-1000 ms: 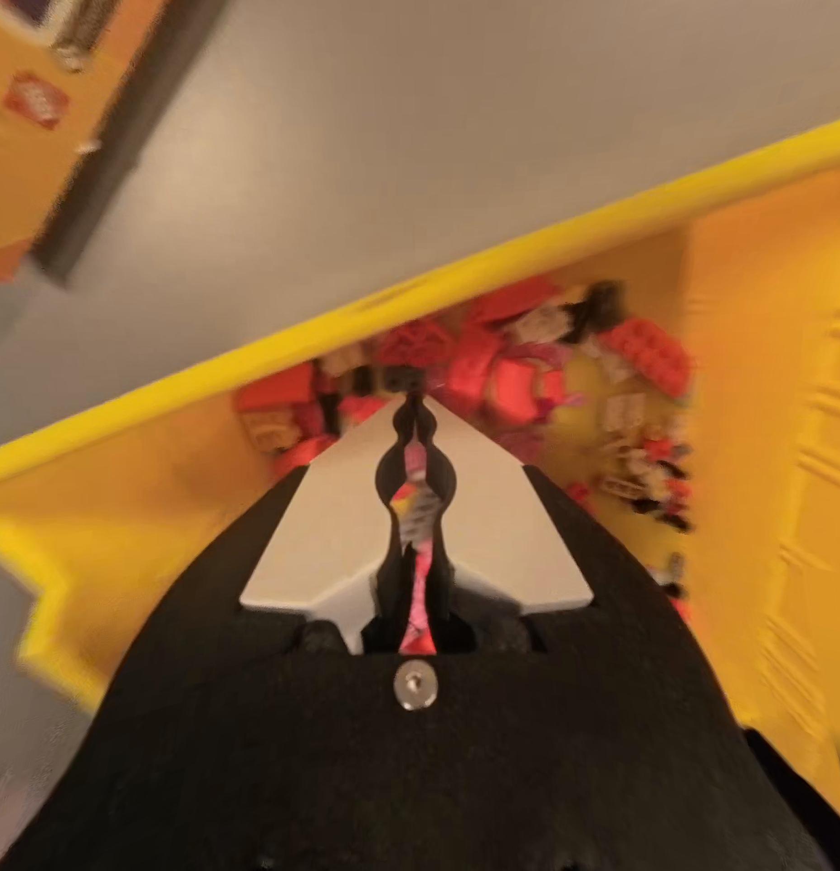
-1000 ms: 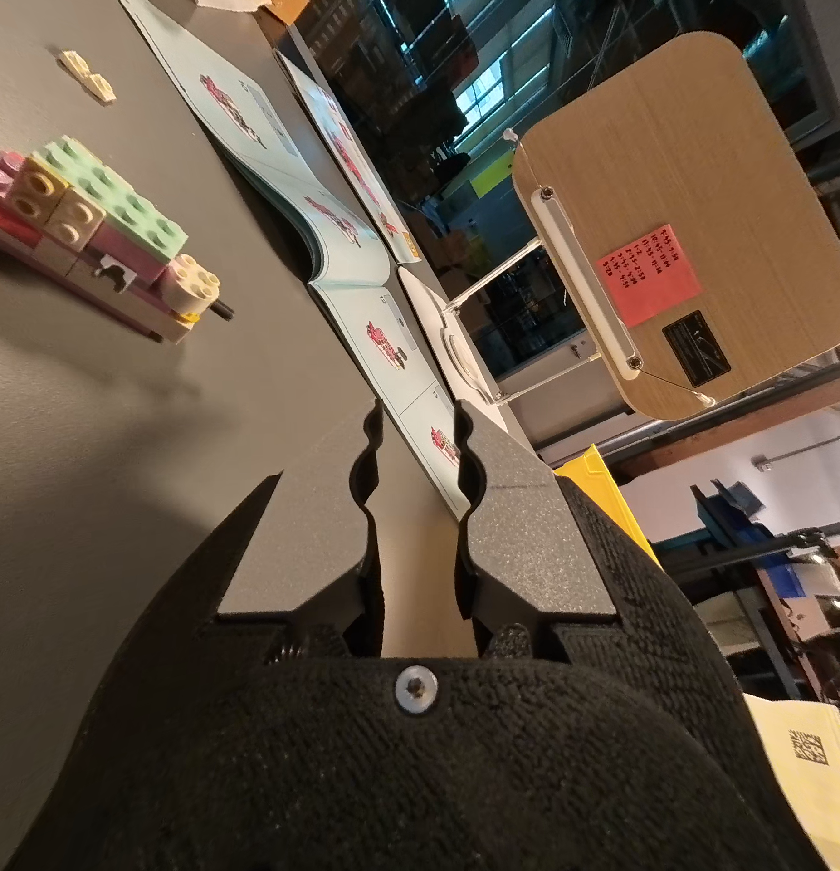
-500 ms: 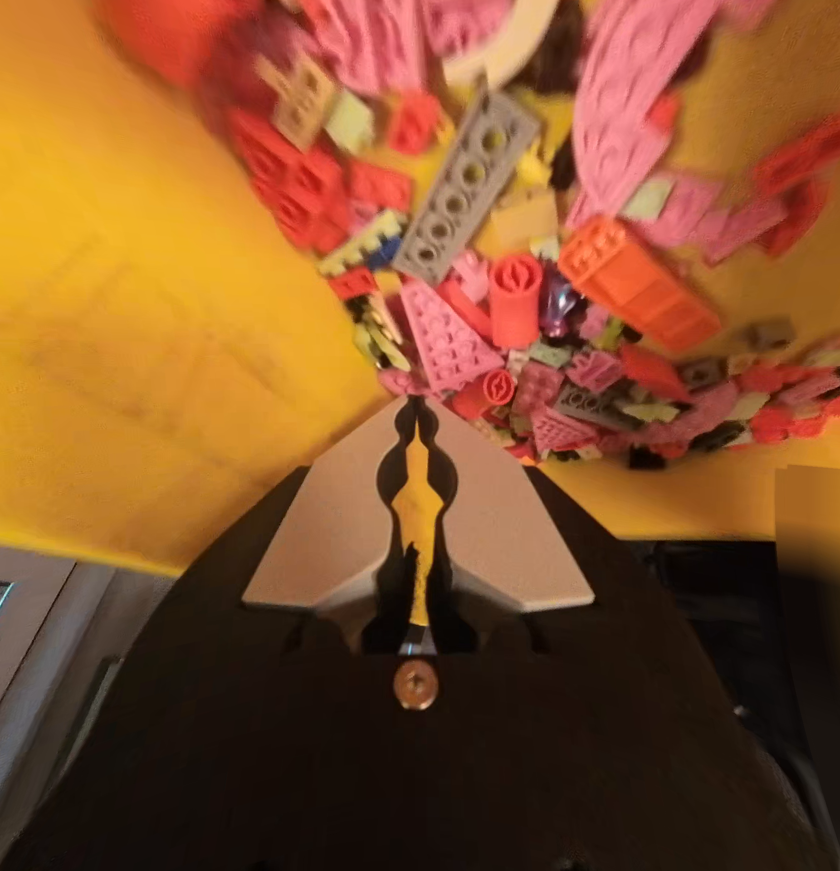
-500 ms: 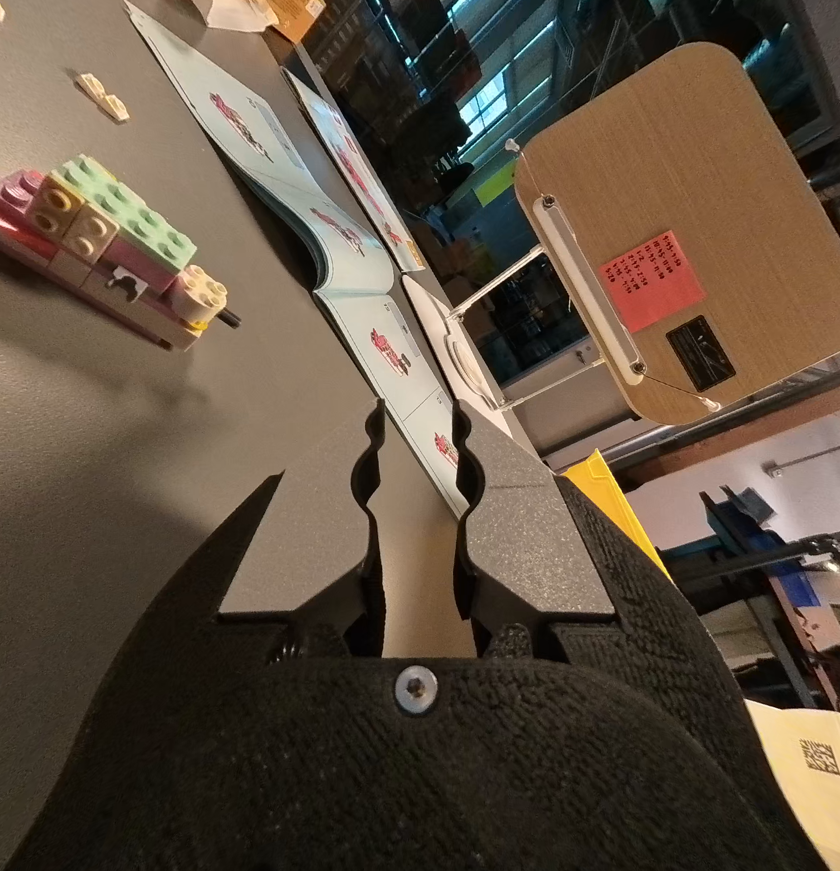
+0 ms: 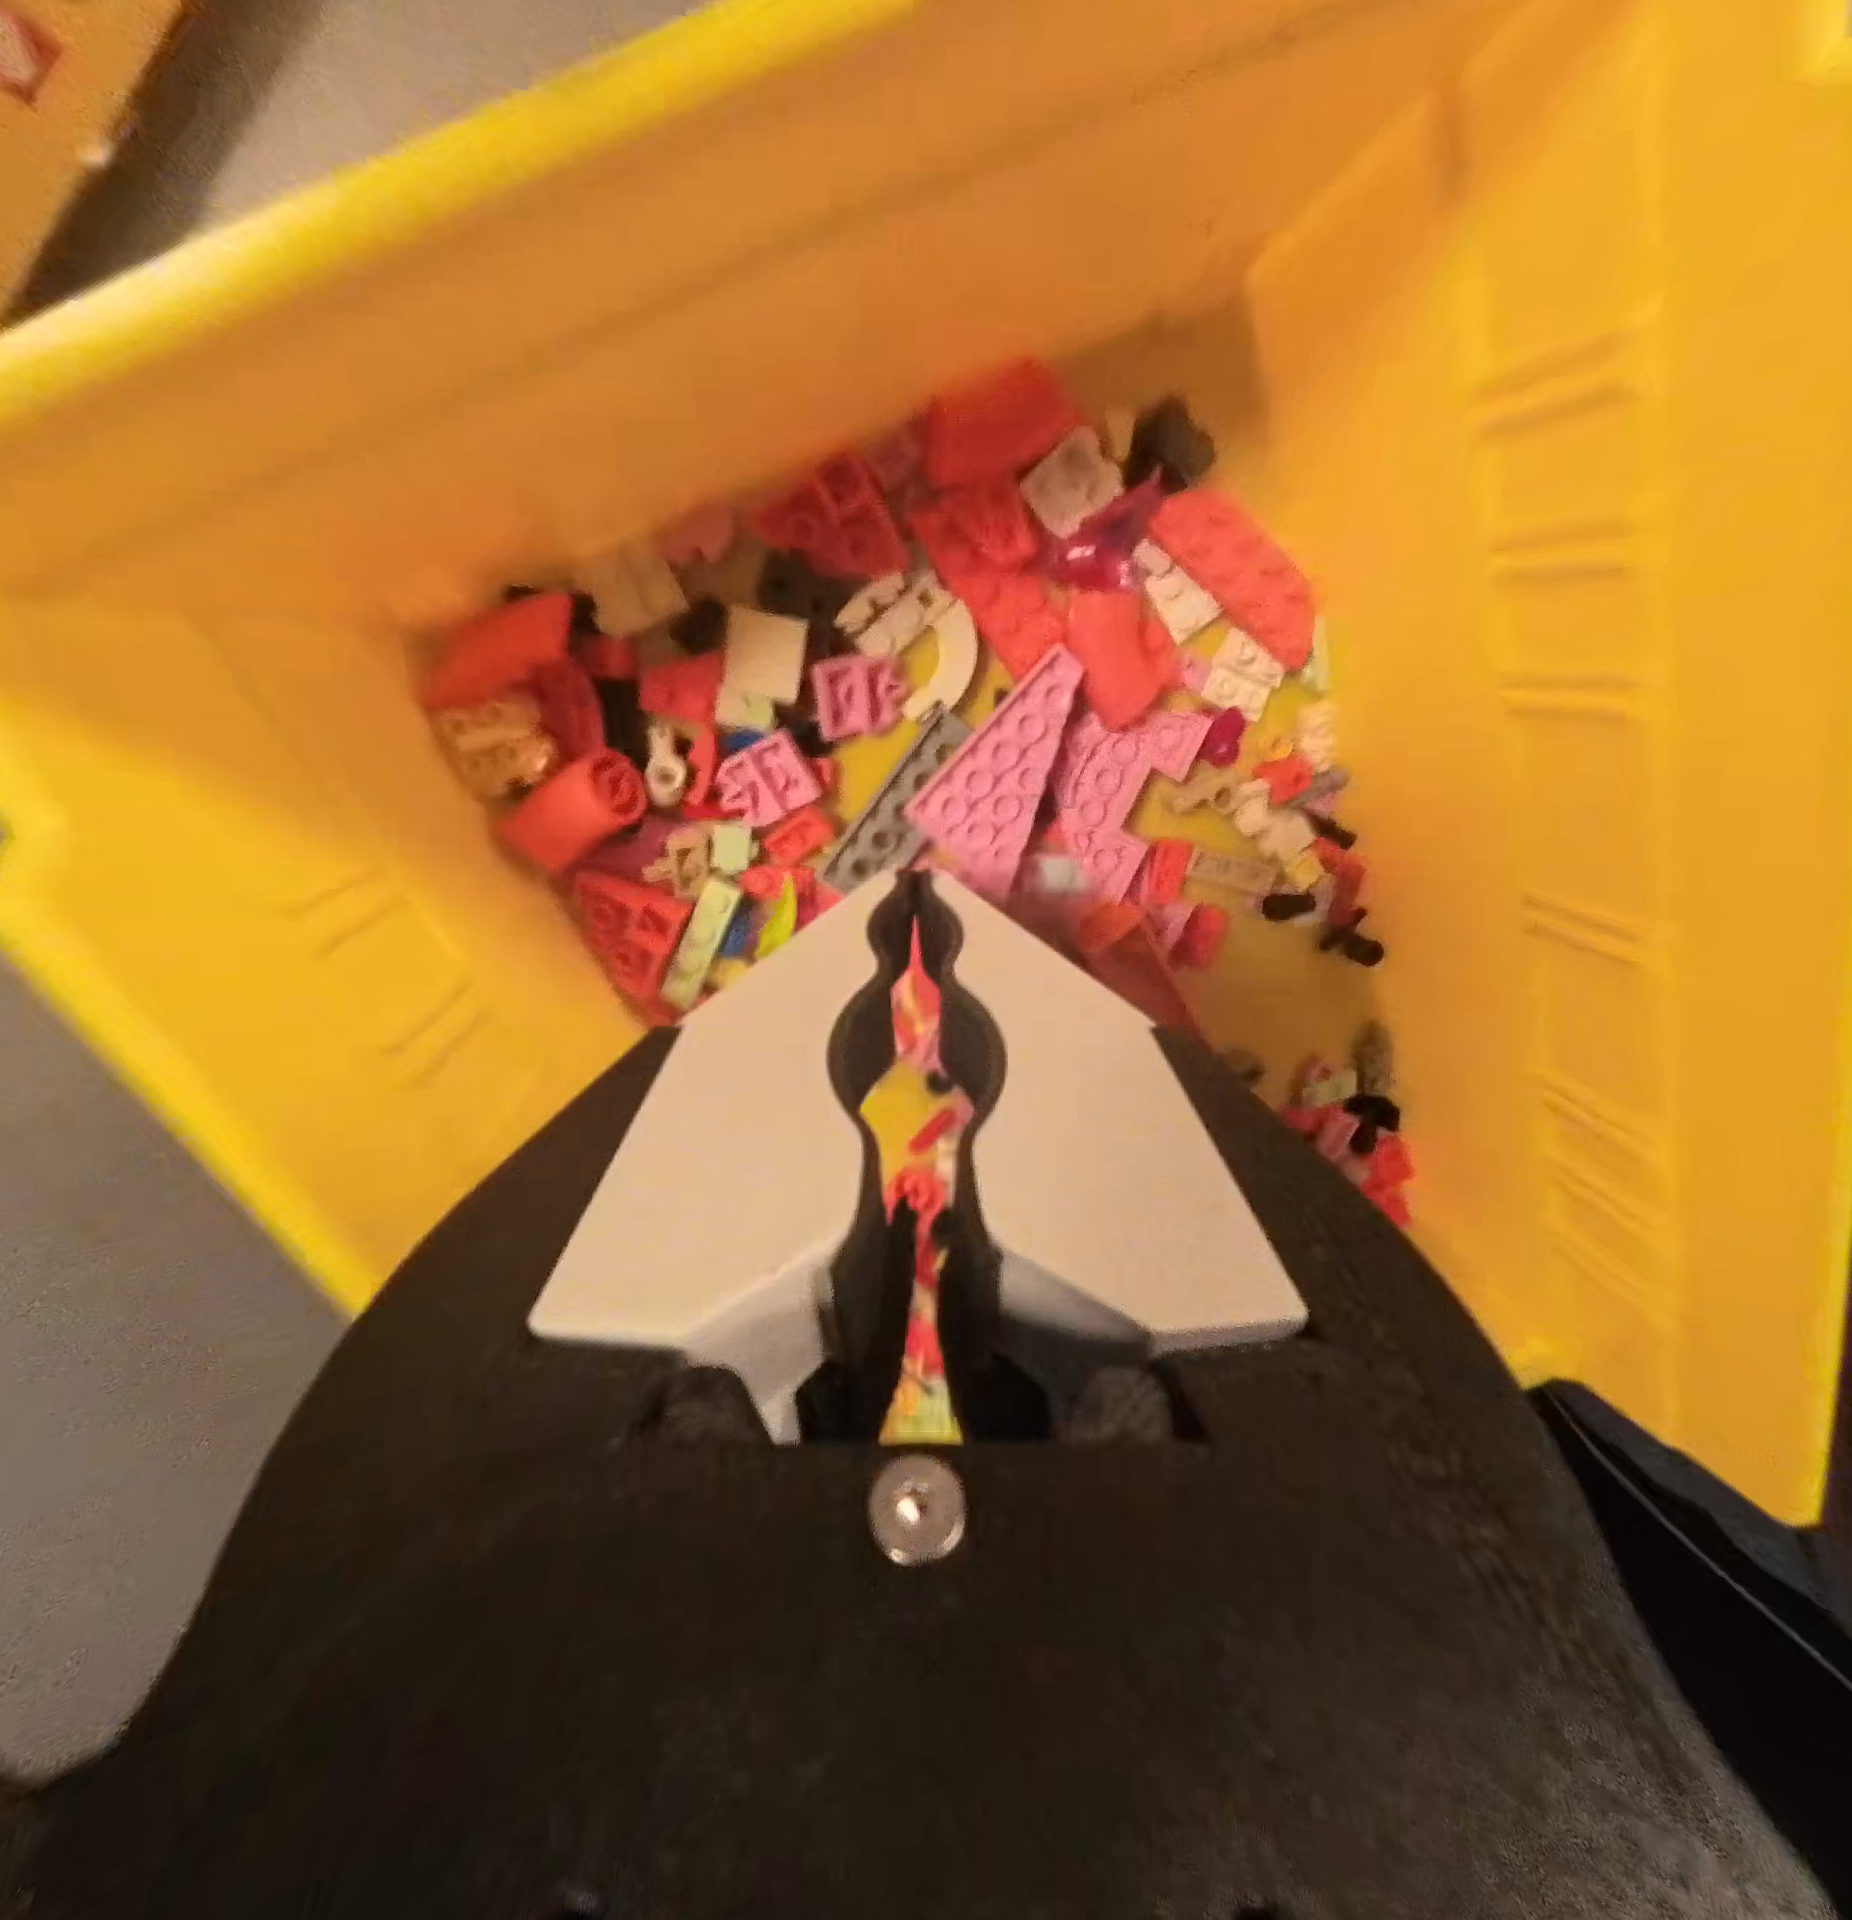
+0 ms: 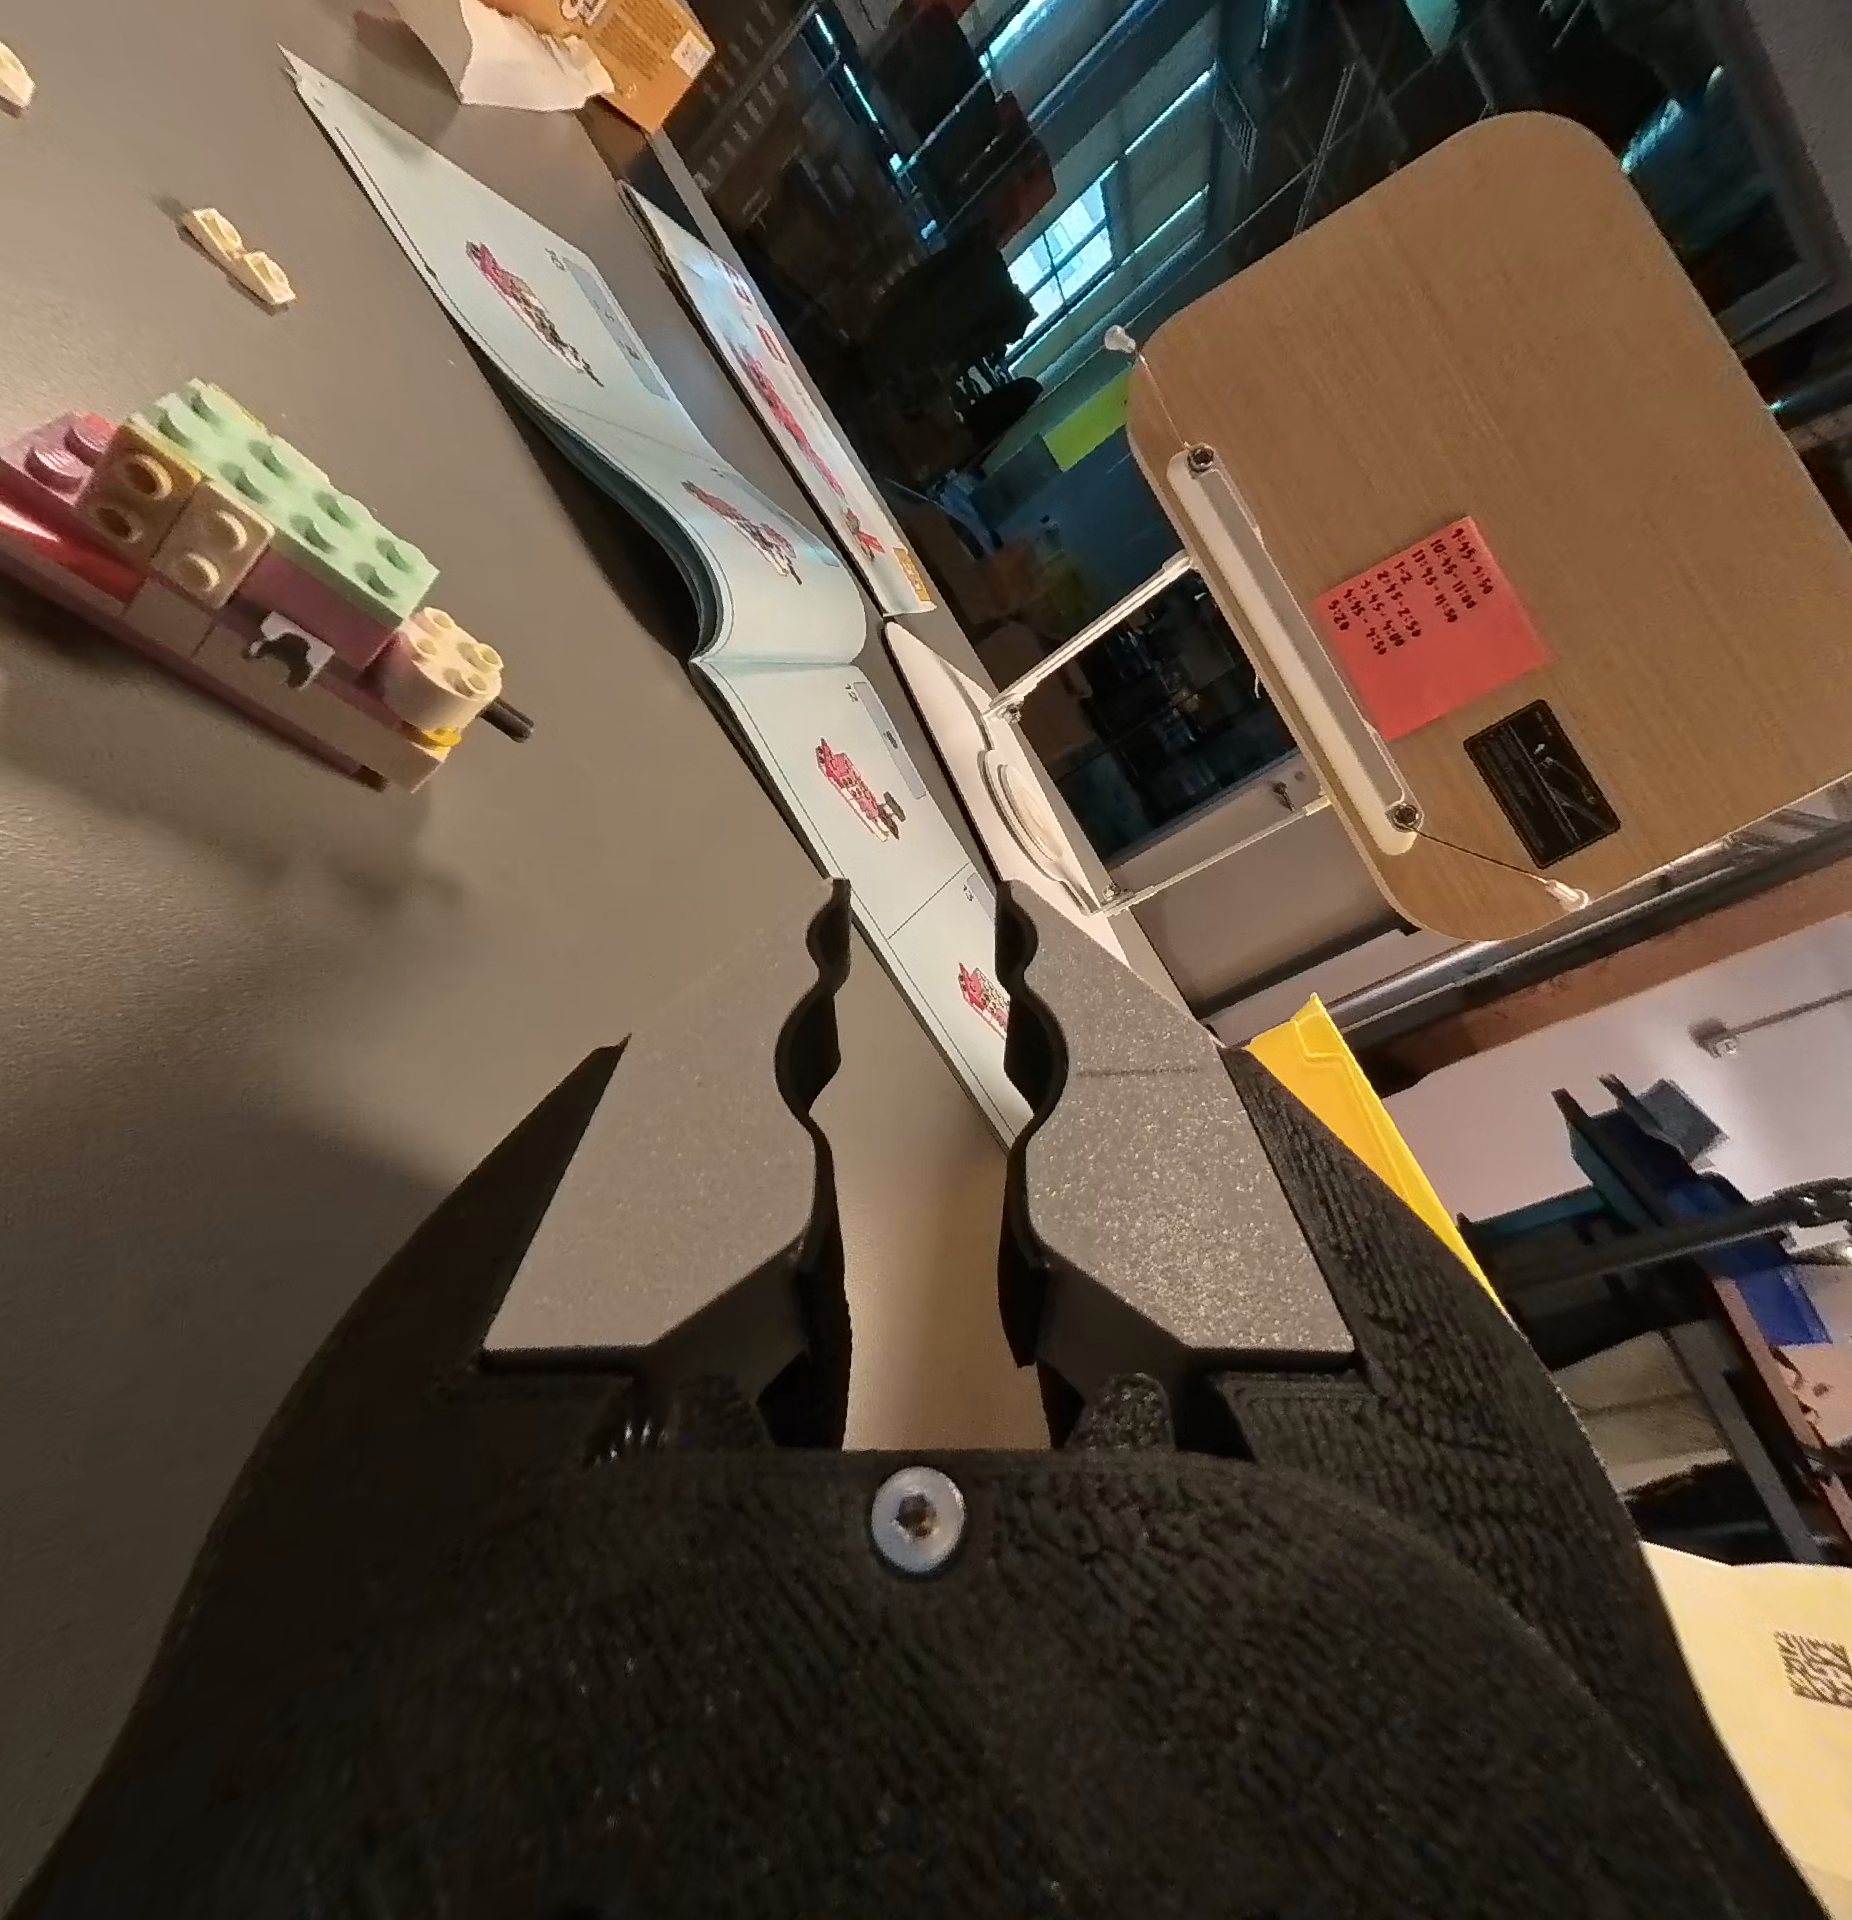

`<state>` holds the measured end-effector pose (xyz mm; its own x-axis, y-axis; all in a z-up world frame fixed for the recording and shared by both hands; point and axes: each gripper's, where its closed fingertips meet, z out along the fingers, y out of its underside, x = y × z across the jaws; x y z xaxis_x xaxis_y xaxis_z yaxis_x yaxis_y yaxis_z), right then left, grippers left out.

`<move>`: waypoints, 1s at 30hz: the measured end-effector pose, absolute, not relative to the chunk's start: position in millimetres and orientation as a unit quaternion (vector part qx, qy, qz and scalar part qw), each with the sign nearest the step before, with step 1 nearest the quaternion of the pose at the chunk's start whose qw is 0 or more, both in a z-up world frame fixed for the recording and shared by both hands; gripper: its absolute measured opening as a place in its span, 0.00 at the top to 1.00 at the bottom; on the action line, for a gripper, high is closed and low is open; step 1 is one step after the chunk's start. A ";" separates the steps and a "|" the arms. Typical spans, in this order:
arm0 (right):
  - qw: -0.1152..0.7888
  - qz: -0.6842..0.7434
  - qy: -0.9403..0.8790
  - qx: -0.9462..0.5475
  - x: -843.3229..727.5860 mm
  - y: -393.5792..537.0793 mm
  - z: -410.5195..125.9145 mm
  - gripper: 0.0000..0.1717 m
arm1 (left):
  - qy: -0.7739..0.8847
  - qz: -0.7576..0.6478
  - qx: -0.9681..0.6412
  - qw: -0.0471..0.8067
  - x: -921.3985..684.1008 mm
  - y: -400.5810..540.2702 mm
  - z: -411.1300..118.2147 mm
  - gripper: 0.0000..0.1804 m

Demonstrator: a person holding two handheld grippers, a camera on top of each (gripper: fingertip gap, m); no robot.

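Left wrist view: aimed down into a yellow bin [image 5: 693, 343], slightly blurred.
Left claw [image 5: 911, 883]: pressed shut at the tips, nothing gripped; poised above the brick pile, just short of a grey plate [image 5: 880, 831] and a pink wedge plate [image 5: 1005, 779].
Bin contents: loose bricks [image 5: 901, 707] in red, pink, white and black, heaped on the bin floor; a red round brick [image 5: 579, 805] toward the bin's left wall.
Right wrist view: low over a dark surface [image 6: 278, 935].
Right claw [image 6: 922, 904]: narrowly parted, bare between the fingers, tips above the surface at the edge of an open instruction booklet [image 6: 693, 499].
Left of booklet: a part-built brick model [image 6: 226, 561], mint, pink and tan; two small cream pieces [image 6: 241, 255] beyond it.
Right of booklet: a wooden panel [image 6: 1473, 520] bearing a red note.
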<state>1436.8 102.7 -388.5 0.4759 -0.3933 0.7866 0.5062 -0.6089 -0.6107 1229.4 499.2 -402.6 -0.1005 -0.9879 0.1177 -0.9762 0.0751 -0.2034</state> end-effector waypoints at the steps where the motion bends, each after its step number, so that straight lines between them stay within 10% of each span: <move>1: 0.441 -0.511 -0.038 -0.737 1436.7 102.6 -388.3 0.85 | 0.734 -0.088 -0.673 0.020 1220.4 503.4 -400.9 1.00; 13: 0.446 -0.505 -0.042 -0.738 1434.4 104.6 -388.5 0.85 | 0.731 0.111 -0.627 -0.245 1073.7 472.8 -424.8 1.00; 25: 0.444 -0.507 -0.045 -0.737 1433.6 104.9 -388.6 0.85 | 0.809 -0.042 -0.587 -0.010 1172.2 469.4 -430.7 1.00; 30: 0.443 -0.507 -0.047 -0.738 1433.1 105.1 -388.8 0.85 | 0.823 -0.092 -0.556 -0.078 1150.5 444.1 -417.9 1.00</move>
<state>1433.1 105.1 -388.8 0.4810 -0.3808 0.7897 0.5187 -0.6025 -0.6065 1150.5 444.1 -417.9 -0.3705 -0.8997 0.2308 -0.9284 0.3660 -0.0636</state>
